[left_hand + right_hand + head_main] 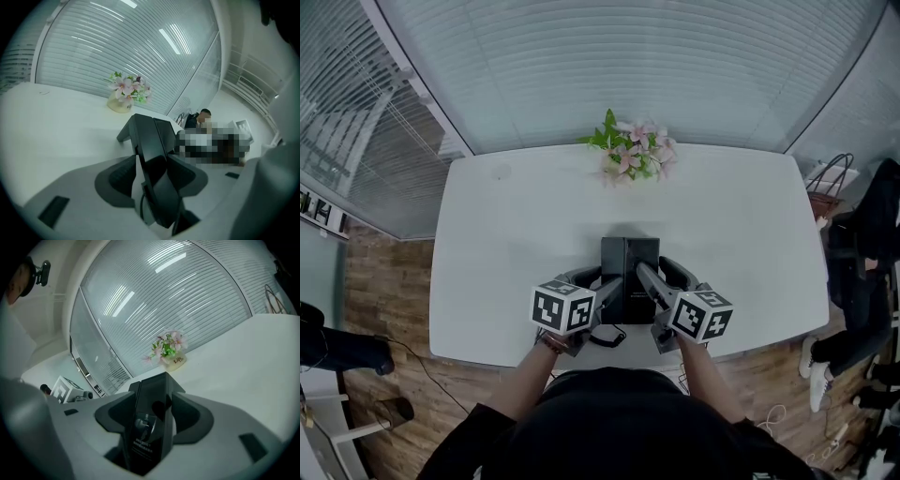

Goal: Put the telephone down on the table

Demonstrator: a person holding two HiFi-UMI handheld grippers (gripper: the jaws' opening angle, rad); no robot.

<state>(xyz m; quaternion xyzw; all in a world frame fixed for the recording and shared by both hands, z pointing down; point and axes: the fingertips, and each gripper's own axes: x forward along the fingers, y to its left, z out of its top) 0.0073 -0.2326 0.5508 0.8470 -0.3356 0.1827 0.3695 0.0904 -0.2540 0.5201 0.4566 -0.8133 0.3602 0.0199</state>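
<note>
A black desk telephone (628, 262) is held between my two grippers just over the near part of the white table (506, 244). My left gripper (592, 281) is shut on its left side and my right gripper (658, 277) on its right side. In the left gripper view the telephone (152, 145) stands edge-on between the dark pads (115, 180), its far end tilted up. The right gripper view shows the telephone's glossy body (152, 413) clamped the same way. A black cord (607, 336) curls from its near end. Whether its base touches the table I cannot tell.
A small pot of pink flowers (630, 150) stands at the table's far middle edge. Window blinds run behind the table. A person (862, 262) sits off the right end, with a wire-handled bag (830, 178) beside the table corner. Wooden floor lies to the left.
</note>
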